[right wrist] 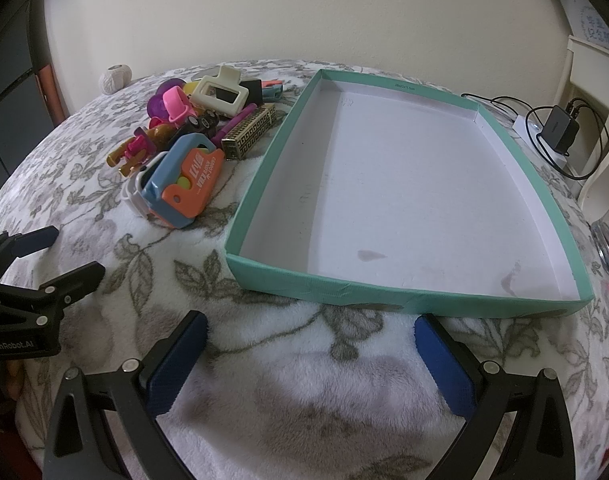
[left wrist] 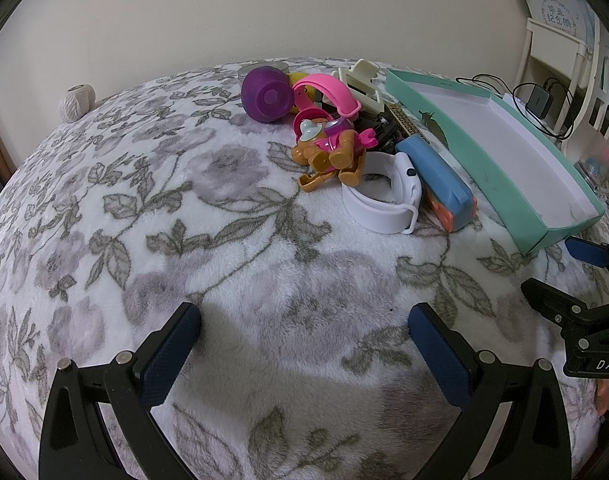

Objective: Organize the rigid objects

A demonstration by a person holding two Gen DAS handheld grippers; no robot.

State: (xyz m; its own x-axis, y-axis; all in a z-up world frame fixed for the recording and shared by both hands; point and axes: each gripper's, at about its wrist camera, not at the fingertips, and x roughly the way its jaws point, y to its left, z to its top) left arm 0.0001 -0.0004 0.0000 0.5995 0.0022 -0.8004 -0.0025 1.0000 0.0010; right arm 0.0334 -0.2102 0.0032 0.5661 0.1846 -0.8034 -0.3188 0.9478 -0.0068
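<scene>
Home bedroom: floral fleece blanket (left wrist: 224,240), toys (left wrist: 328,148).

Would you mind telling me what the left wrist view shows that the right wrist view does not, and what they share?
Only the left wrist view shows the brown toy figure's face and the purple round toy's flat end. Only the right wrist view shows the teal box's whole white floor, with nothing in it, and the orange printed face of the blue and orange toy. Both share the floral blanket, the toy pile left of the box, the cream hair clip, and both grippers, left and right, open and holding nothing.
</scene>
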